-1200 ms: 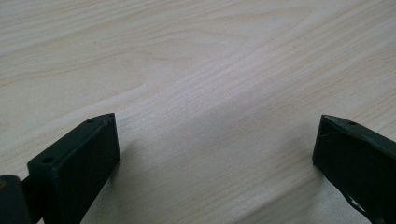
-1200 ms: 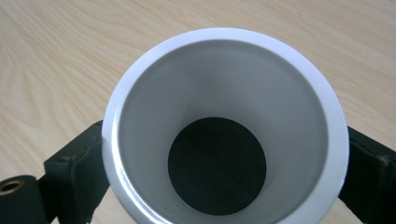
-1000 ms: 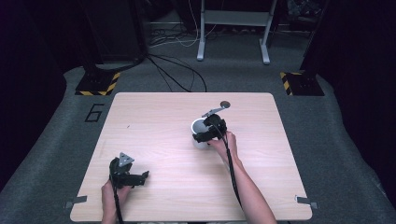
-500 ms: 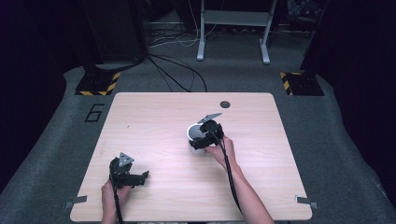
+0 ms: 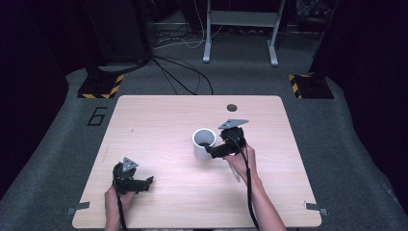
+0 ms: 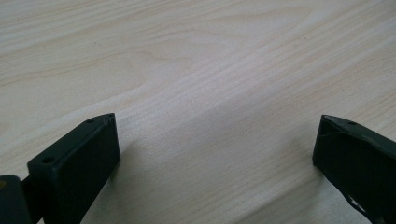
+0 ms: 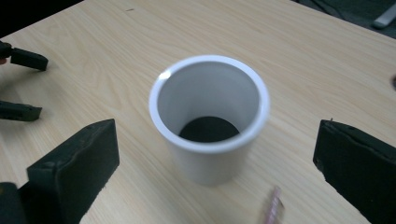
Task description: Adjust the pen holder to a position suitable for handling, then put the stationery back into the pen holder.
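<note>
the white cup (image 5: pixel 204 144) stands alone mid-table, the one obstacle, with the right gripper (image 5: pixel 215 150) just beside it. bare wood lies open to its left, above it, and along the frame's lower middle.

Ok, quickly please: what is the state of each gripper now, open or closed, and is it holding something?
Left gripper: open, holding nothing, above bare table.
Right gripper: open, jaws just opened wider, holding nothing; white cup stands free before it.
</note>
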`<state>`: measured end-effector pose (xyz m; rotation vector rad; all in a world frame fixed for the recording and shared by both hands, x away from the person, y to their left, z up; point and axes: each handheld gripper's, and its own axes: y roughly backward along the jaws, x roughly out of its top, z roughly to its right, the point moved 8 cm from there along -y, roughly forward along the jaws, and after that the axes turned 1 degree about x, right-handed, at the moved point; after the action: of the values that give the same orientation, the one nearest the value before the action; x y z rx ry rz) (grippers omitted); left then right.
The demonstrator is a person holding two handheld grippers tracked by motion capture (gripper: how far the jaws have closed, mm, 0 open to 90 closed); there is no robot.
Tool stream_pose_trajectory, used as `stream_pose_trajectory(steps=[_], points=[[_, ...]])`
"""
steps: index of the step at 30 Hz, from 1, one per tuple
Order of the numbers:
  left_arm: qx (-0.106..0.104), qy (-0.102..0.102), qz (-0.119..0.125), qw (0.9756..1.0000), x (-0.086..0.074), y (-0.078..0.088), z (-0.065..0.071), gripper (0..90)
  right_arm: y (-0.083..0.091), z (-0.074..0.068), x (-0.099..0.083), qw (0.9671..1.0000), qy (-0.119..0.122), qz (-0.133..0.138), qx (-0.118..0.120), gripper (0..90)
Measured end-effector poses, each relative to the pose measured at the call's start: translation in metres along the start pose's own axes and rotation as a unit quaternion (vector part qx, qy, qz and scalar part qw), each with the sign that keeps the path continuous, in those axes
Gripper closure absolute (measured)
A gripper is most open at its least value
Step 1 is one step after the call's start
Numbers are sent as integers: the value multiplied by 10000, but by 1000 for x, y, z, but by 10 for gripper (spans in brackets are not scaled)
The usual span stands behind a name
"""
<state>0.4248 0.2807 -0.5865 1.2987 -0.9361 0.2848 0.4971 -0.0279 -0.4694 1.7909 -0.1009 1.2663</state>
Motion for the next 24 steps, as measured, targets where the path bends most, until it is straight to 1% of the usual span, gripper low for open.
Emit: stream_pose_trajectory(steps=[1,2,4,5,7,8,9,10,11,13,17,18,20,21,22,24], points=[[15,9,36,10000,0,-1,0,6,7,4,-6,9999,-108,16,-56,0],[6,7,26,10000,0,0,0,6,13,8,-11,9999,-144,32,-77,2],[22,8,26,10000,0,0,0,6,23,17,-23,9992,-338,77,-187,9],[-1,0,-2,10000,0,0,0,6,26,20,-28,9990,-388,101,-195,13],[21,5,20,10000,0,0,0,6,32,28,-41,9981,-544,78,-266,19],[4,1,2,10000,0,0,0,6,34,32,-48,9978,-578,52,-320,23],[5,4,25,10000,0,0,0,6,36,34,-54,9971,-679,4,-354,24],[21,8,24,10000,0,0,0,6,37,37,-58,9971,-667,4,-376,24],[-2,-3,-9,10000,0,0,0,6,39,40,-66,9964,-732,-12,-430,29],[4,9,27,10000,0,0,0,6,40,41,-74,9953,-844,6,-467,32],[0,-1,-2,10000,0,0,0,6,42,42,-89,9938,-998,-5,-483,61],[5,7,25,10000,0,0,0,6,41,42,-92,9936,-1017,-9,-500,78],[3,2,7,10000,0,0,0,6,40,41,-98,9939,-962,19,-535,135],[11,-20,14,10000,0,0,0,6,40,39,-100,9934,-1024,29,-519,146],[19,-16,7,10000,0,0,0,6,39,39,-104,9935,-999,33,-550,162],[11,-25,8,10000,0,0,0,6,36,37,-110,9931,-1049,56,-515,236]])
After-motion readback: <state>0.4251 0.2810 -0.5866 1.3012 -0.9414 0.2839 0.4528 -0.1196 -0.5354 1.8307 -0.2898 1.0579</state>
